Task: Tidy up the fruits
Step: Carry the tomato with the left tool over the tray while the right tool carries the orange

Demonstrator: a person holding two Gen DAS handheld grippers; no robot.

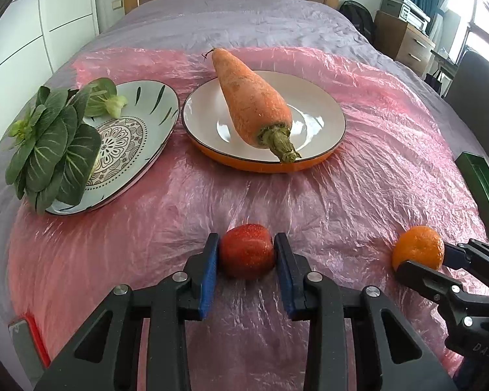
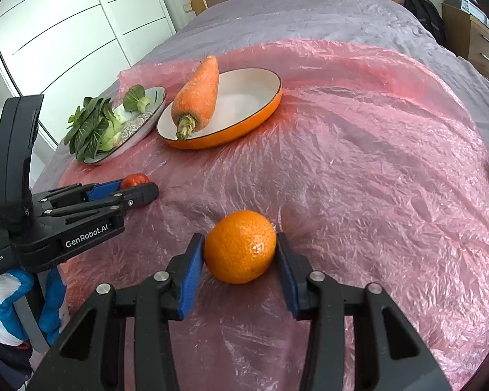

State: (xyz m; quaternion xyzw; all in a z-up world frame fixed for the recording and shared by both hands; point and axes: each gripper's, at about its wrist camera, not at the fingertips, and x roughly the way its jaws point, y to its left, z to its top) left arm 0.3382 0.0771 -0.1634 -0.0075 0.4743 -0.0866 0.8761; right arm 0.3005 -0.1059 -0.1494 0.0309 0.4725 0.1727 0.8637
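Two plates far on the pink sheet, patterned plate left bearing two greens, orange-rimmed plate right bearing one carrot; near, left gripper clamped on one red fruit, right gripper pressed against one orange.

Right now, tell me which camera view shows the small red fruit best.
The left wrist view: the red fruit sits close and whole between the left gripper pads. In the right wrist view only its top peeks out, small and far, behind that gripper's fingers.
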